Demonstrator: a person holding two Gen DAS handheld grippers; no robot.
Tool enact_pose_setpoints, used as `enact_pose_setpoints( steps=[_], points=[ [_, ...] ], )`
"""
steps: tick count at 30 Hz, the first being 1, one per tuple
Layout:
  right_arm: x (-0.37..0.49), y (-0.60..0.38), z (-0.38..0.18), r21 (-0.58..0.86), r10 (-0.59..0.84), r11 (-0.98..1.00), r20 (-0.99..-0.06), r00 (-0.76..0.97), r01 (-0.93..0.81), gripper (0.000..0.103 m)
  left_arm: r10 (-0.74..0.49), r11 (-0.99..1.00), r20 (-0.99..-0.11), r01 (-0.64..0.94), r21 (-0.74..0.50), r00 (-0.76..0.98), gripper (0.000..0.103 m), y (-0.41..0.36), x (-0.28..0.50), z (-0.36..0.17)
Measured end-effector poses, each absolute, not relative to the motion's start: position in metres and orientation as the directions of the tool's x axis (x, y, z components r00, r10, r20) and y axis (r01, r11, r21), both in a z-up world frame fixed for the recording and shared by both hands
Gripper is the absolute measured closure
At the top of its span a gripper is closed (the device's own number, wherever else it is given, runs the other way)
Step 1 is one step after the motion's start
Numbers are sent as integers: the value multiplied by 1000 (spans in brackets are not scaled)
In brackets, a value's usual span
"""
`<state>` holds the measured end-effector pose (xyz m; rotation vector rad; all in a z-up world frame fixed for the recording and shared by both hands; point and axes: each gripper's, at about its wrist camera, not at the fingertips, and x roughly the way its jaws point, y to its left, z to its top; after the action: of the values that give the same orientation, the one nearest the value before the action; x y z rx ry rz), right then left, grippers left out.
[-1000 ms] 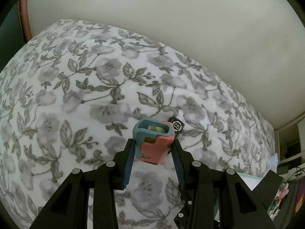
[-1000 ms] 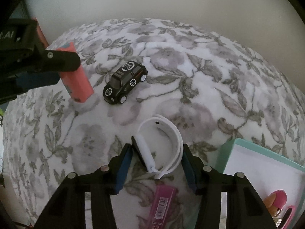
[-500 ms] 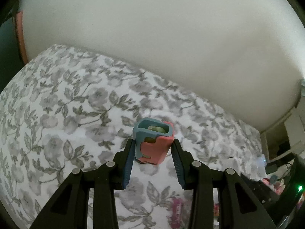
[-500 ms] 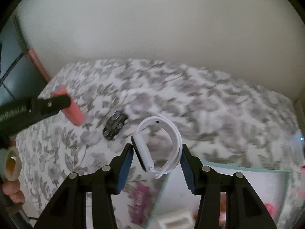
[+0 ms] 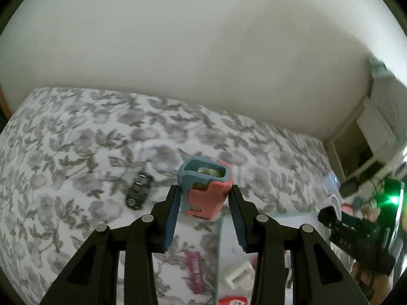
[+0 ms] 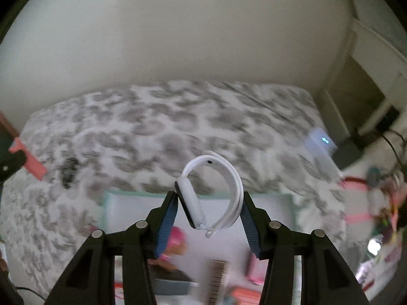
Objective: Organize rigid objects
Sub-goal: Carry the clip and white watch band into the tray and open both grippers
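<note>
My left gripper (image 5: 204, 198) is shut on a pink and blue case (image 5: 206, 190) and holds it in the air above the flowered bedspread (image 5: 76, 152). In the right wrist view, my right gripper (image 6: 208, 203) is shut on a white smartwatch (image 6: 211, 193) with a looped band, held over a mint-rimmed white tray (image 6: 109, 203). The pink case (image 6: 30, 160) shows at that view's left edge. A black toy car (image 5: 138, 190) lies on the bedspread, left of the case; it is a dark blur (image 6: 69, 171) in the right wrist view.
The tray (image 5: 218, 241) holds several small things: a pink toy (image 6: 175, 239), a comb (image 6: 216, 279), a white block (image 5: 239, 274). A magenta wrapper (image 5: 194, 269) lies on the bedspread by the tray. Shelves and clutter stand at the right, a plain wall behind the bed.
Both grippers have risen and swung right with their loads. The toy car has slid left in both views, and the tray now lies under the right gripper.
</note>
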<state>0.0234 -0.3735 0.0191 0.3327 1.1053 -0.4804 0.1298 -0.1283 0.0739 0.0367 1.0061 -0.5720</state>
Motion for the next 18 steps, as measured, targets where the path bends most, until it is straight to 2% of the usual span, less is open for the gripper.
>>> enact_pose_setpoints(
  steps=[8, 18],
  points=[
    [3, -401, -18, 5, -155, 828, -959, 237, 561, 51, -411, 791, -868, 583, -186, 279, 62, -180, 101, 41],
    [9, -391, -43, 15, -100, 851, -977, 190, 525, 51, -337, 727, -923, 674, -129, 187, 62, -218, 79, 7]
  ],
)
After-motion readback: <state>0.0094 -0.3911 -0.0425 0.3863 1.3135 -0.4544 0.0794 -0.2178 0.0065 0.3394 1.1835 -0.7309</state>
